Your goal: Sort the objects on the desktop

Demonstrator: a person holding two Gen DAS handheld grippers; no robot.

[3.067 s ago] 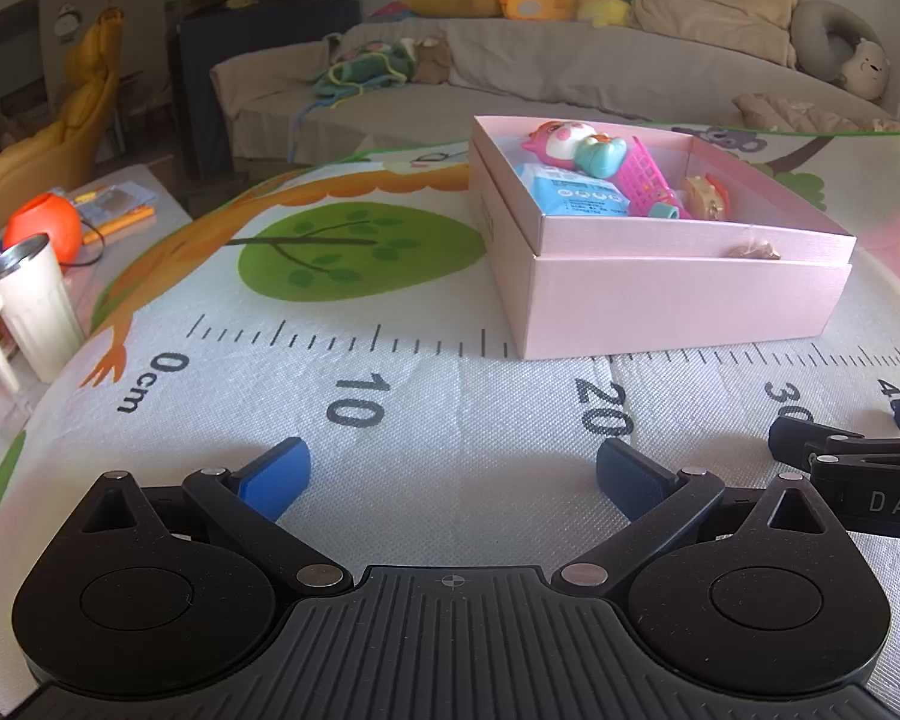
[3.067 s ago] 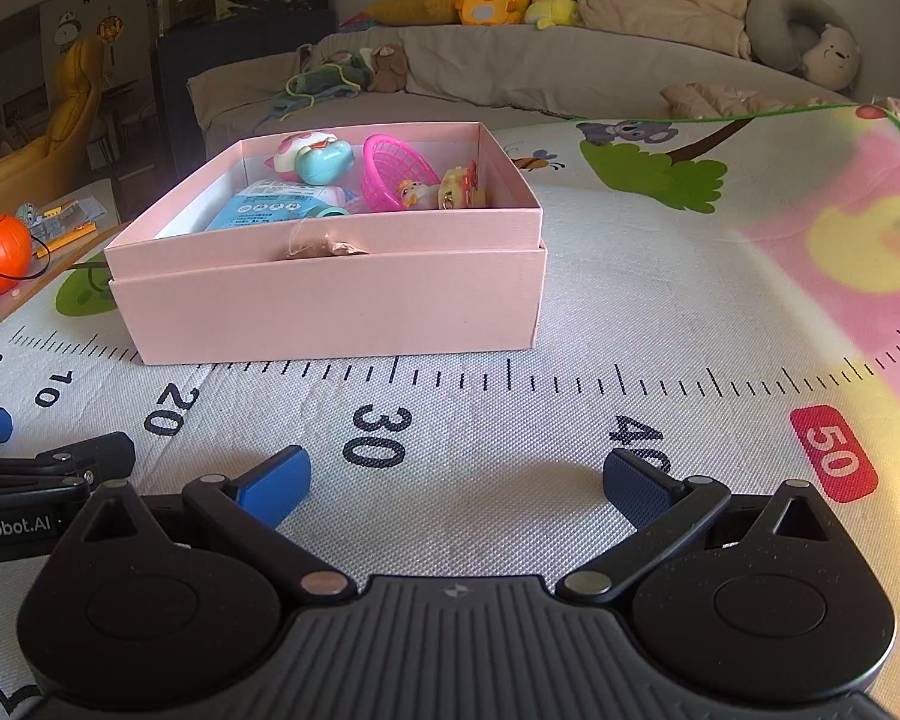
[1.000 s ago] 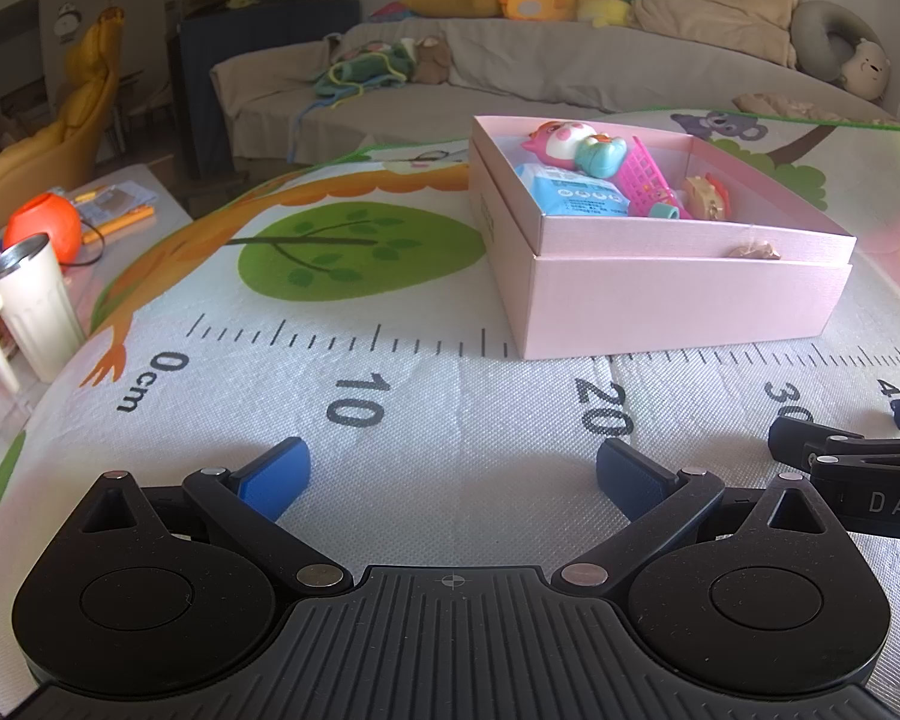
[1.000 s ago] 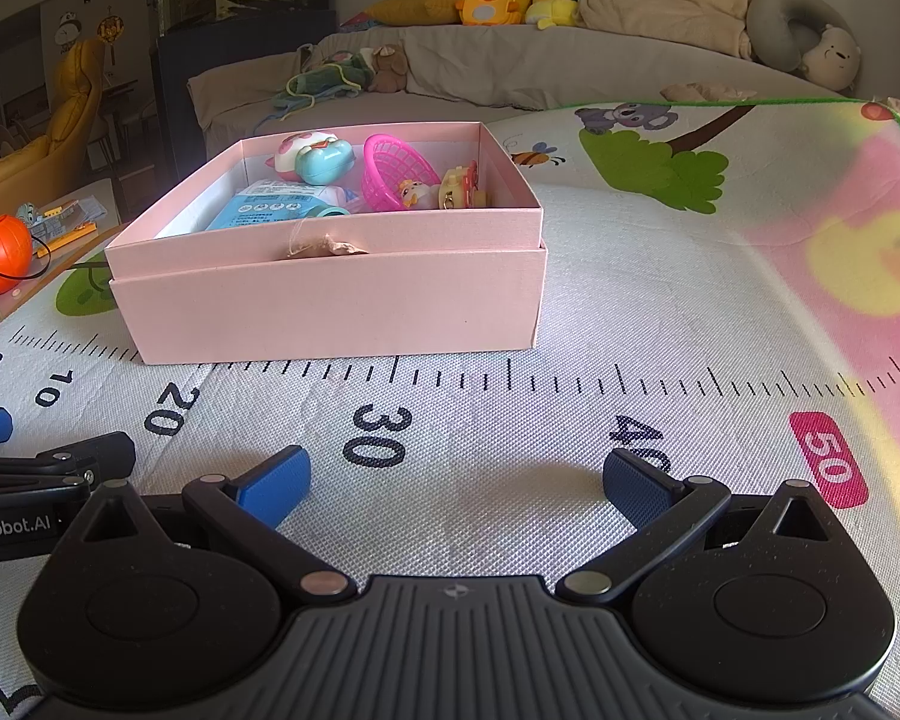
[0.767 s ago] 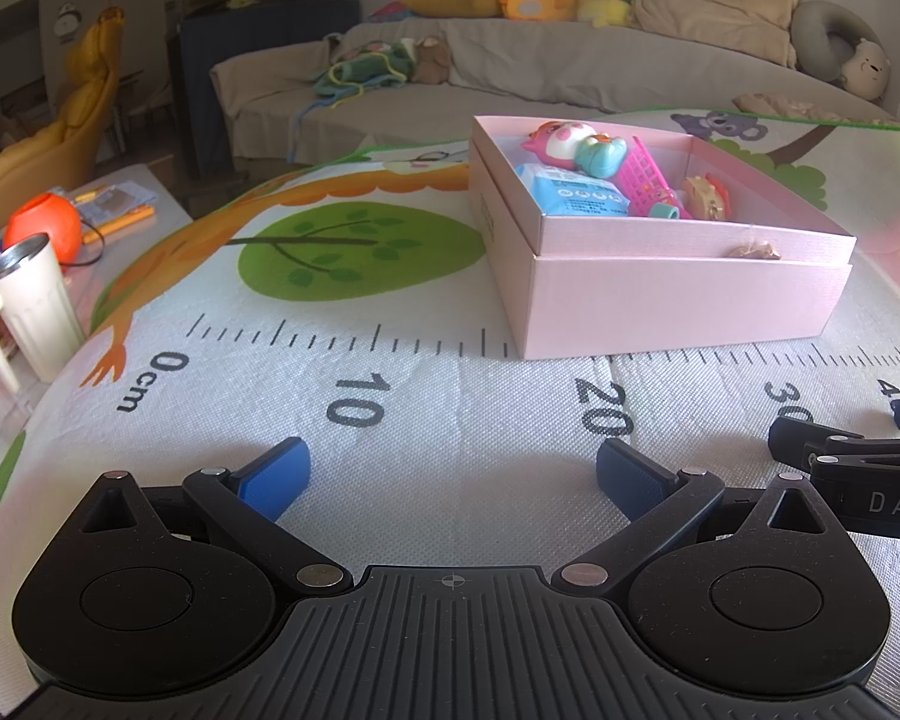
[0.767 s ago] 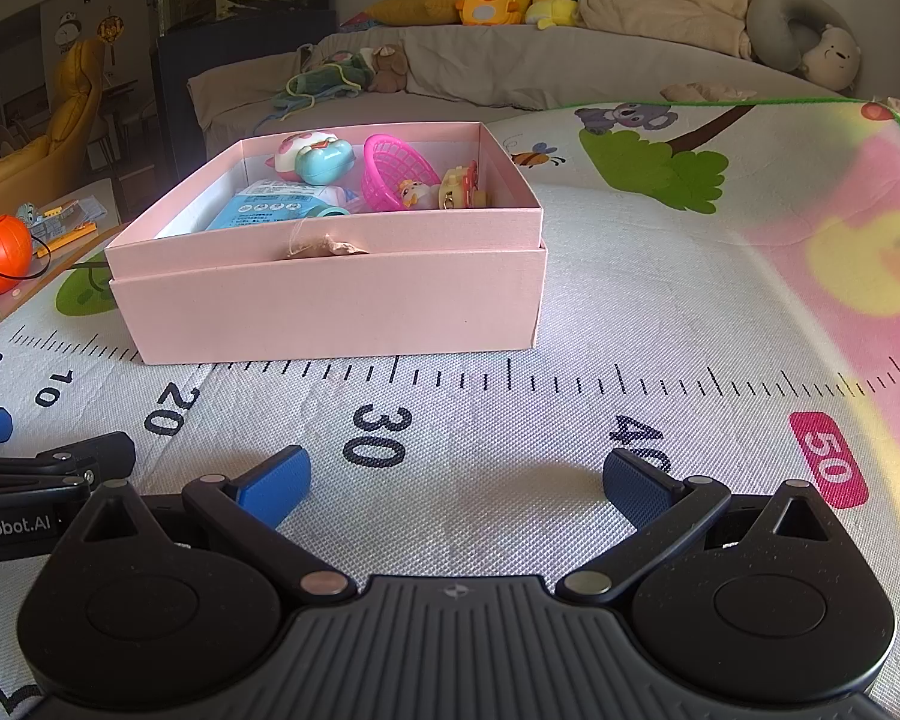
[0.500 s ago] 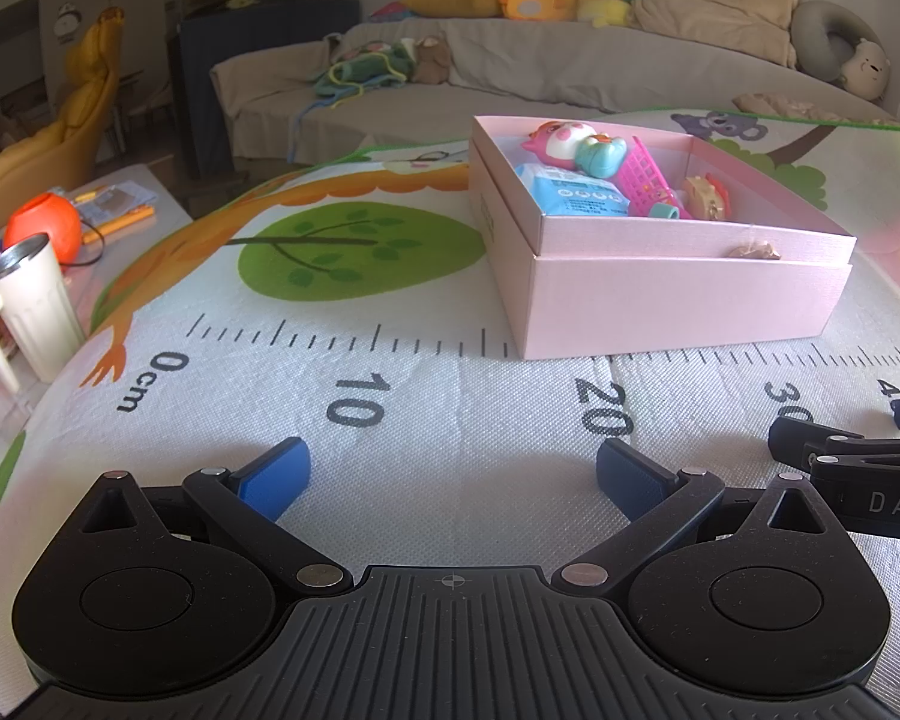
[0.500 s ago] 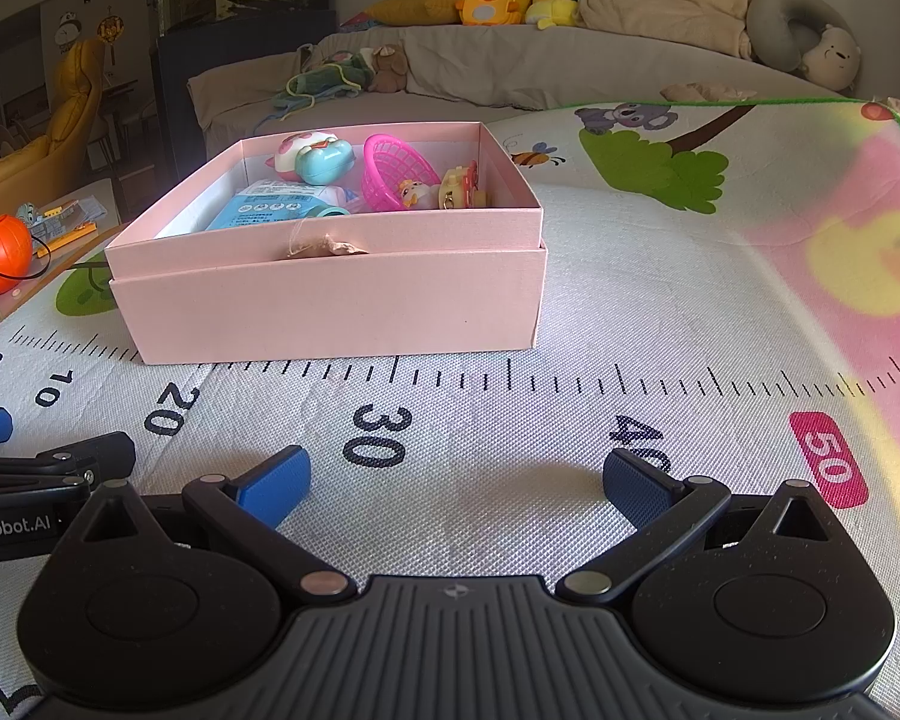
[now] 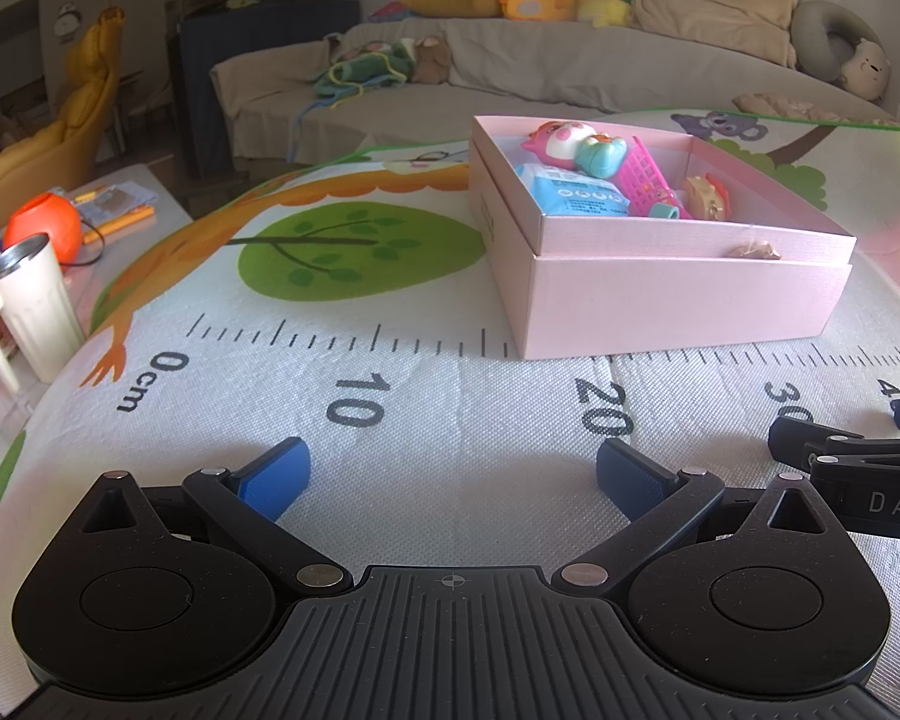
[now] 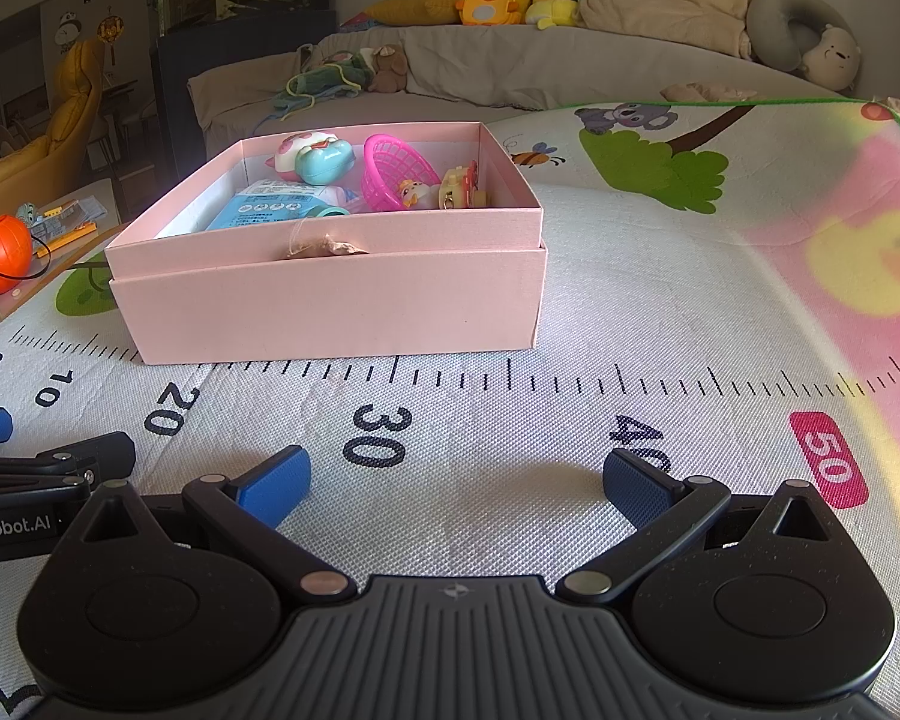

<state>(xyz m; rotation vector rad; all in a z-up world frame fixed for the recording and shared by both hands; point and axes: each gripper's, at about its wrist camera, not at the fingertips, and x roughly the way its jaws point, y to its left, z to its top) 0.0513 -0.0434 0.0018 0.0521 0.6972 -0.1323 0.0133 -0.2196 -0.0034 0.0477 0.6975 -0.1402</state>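
Observation:
A pink box [image 9: 678,300] [image 10: 330,306] stands on the printed play mat. Inside it lie a blue tissue pack [image 9: 570,195] [image 10: 270,207], a pink toy basket [image 9: 651,177] [image 10: 393,171], a round pink-and-teal toy [image 9: 570,141] [image 10: 312,156] and small figurines [image 10: 456,192]. My left gripper [image 9: 450,474] is open and empty, low over the mat in front of the box, to its left. My right gripper [image 10: 456,480] is open and empty, in front of the box, to its right. Each gripper shows at the edge of the other's view.
A white cup [image 9: 30,306] and an orange ball [image 9: 45,228] stand on a side table left of the mat. A sofa [image 10: 570,66] with plush toys runs behind the mat. The mat [image 10: 690,300] has a printed ruler.

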